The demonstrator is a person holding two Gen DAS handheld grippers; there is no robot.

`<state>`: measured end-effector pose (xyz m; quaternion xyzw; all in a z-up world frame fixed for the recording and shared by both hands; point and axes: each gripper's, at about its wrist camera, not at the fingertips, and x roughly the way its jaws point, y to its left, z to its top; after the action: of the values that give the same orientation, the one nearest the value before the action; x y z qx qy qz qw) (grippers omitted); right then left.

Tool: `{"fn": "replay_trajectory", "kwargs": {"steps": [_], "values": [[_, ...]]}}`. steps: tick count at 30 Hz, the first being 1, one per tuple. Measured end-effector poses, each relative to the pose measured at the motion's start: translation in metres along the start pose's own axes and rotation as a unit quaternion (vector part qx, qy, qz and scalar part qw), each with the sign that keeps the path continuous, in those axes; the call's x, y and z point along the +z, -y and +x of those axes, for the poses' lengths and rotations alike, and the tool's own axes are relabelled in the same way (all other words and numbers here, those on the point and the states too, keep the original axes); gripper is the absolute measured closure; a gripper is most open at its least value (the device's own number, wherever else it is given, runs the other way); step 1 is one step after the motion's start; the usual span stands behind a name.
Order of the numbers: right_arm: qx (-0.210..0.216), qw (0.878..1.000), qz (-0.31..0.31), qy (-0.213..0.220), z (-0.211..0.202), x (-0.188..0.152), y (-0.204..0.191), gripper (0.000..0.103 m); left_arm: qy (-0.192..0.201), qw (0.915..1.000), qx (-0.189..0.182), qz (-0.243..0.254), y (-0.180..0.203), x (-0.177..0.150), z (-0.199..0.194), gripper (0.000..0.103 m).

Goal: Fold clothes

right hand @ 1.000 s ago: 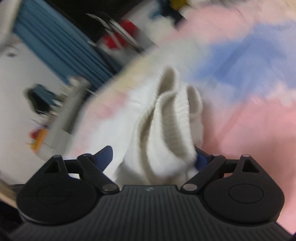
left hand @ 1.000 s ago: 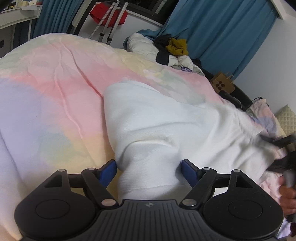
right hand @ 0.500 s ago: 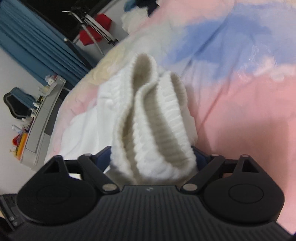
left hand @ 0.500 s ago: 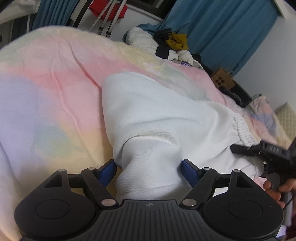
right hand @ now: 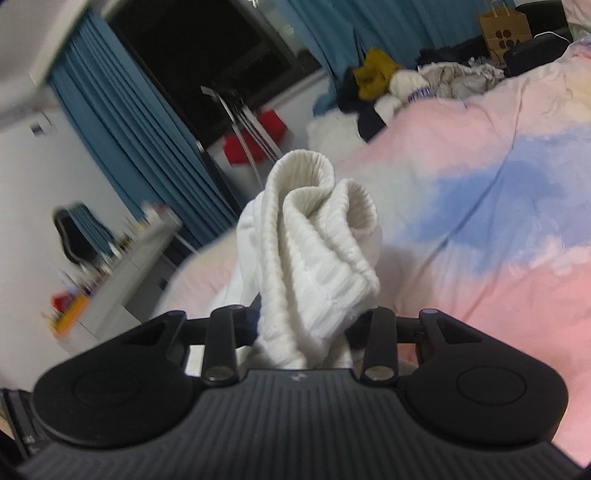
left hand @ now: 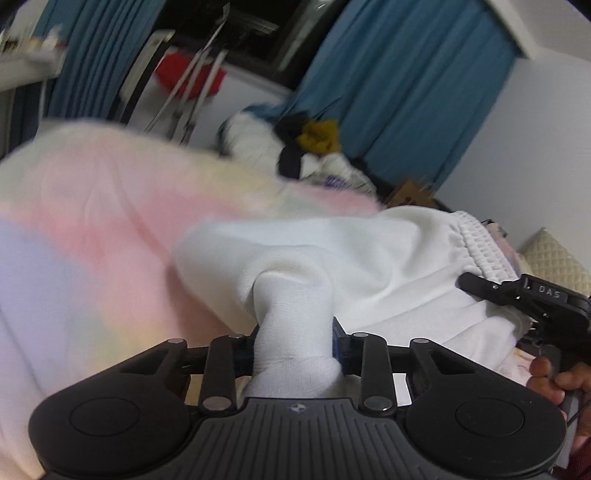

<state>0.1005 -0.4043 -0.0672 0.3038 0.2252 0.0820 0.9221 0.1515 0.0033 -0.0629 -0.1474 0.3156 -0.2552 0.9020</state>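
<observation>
Over a pastel bedspread (left hand: 92,236), the left gripper (left hand: 295,343) and right gripper (right hand: 306,325) each pinch bunched cloth of a white garment (left hand: 332,258); keeping both grips level should carry the fold evenly.

Pastel bedspread (left hand: 92,236) in pink, blue and yellow covering the bed, filling the near ground. Blue curtains (left hand: 402,99) hanging either side of a dark window (right hand: 192,70) on the far wall. White desk (right hand: 122,280) standing far left, black chair (right hand: 72,236) sitting beside it. Brown paper bag (right hand: 504,31) resting far right.
</observation>
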Motion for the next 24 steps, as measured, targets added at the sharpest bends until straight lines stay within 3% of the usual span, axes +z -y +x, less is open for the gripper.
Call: {"fn": "replay_trajectory", "kwargs": {"steps": [4, 7, 12, 17, 21, 24], "values": [[0.023, 0.998, 0.032, 0.055, -0.028, 0.031, 0.019, 0.064, 0.007, 0.9994, -0.032, 0.012, 0.046, 0.033, 0.015, 0.071], [-0.003, 0.993, 0.045, 0.113, -0.045, 0.053, 0.05, 0.064, 0.023, 0.997, -0.044, 0.06, 0.099, 0.06, 0.05, 0.071], [-0.048, 0.975, 0.067, 0.208, -0.072, 0.091, 0.102, 0.064, 0.023, 0.9907, -0.099, 0.091, 0.184, 0.093, 0.147, 0.072], [-0.111, 0.946, 0.103, 0.288, -0.086, 0.11, 0.169, 0.064, -0.005, 0.9795, -0.139, 0.146, 0.258, 0.086, 0.267, 0.073], [-0.181, 0.924, 0.155, 0.299, -0.06, 0.095, 0.232, 0.064, -0.053, 0.9707, -0.138, 0.19, 0.278, 0.056, 0.357, 0.074], [-0.237, 0.922, 0.181, 0.248, -0.031, 0.08, 0.27, 0.064, -0.101, 0.9601, -0.125, 0.229, 0.268, 0.031, 0.405, 0.074]]}}
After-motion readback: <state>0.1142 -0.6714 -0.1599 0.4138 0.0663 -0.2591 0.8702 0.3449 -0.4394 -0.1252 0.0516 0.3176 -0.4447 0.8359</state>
